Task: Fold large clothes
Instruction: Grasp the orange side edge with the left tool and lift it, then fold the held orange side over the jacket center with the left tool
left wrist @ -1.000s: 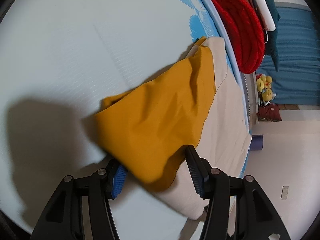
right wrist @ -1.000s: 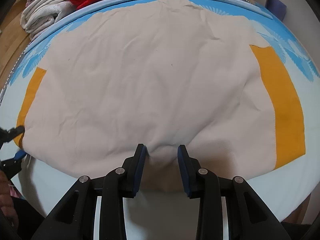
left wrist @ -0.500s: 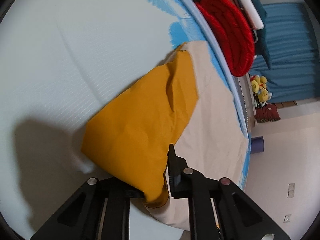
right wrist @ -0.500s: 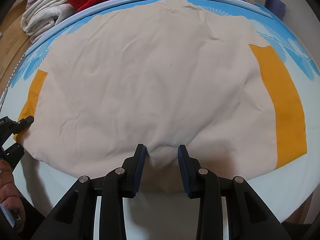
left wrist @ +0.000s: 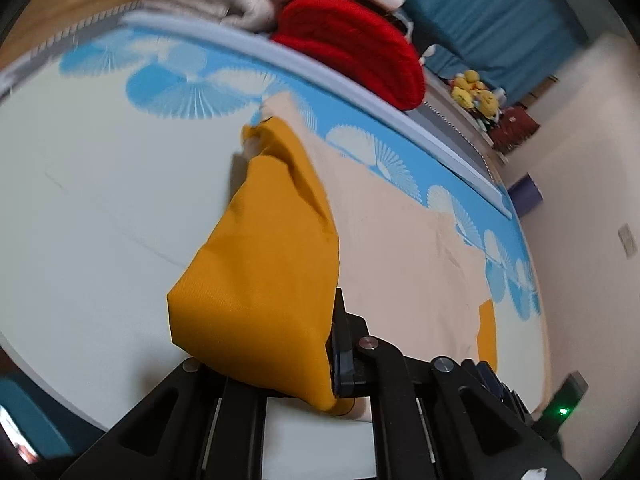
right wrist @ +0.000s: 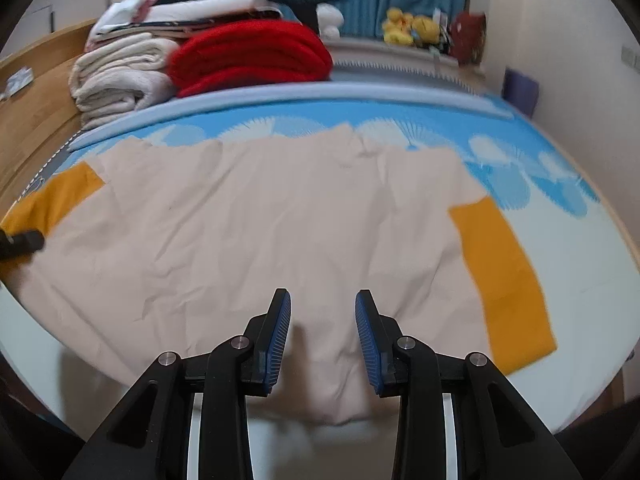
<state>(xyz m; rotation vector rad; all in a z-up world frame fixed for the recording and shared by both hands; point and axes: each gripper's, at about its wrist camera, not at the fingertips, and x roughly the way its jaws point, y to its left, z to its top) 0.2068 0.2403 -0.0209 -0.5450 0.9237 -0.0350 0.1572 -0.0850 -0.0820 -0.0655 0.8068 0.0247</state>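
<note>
A large cream garment [right wrist: 280, 220] with yellow sleeves lies spread flat on the bed. My left gripper [left wrist: 316, 360] has its jaws closing on the near yellow sleeve [left wrist: 264, 272]; the cloth is pinched between them and lifted off the mattress, hiding the left finger. In the right wrist view that sleeve [right wrist: 60, 196] and the left gripper's tip [right wrist: 24, 240] show at the left edge. My right gripper [right wrist: 323, 320] hovers open above the garment's near hem, its blue pads bare. The other yellow sleeve [right wrist: 504, 272] lies flat at the right.
The mattress [left wrist: 100, 200] is pale with a blue fan pattern along its far edge. Behind it are folded red blankets [right wrist: 248, 56], white towels [right wrist: 120, 76] and more stacked linen. A wooden board [right wrist: 36, 92] runs along the left, and plush toys [right wrist: 408, 24] sit before a blue curtain.
The left gripper shut on the yellow sleeve, rolled and rose, lifting the sleeve. The right gripper lifted away from the hem and now sees more of the room.
</note>
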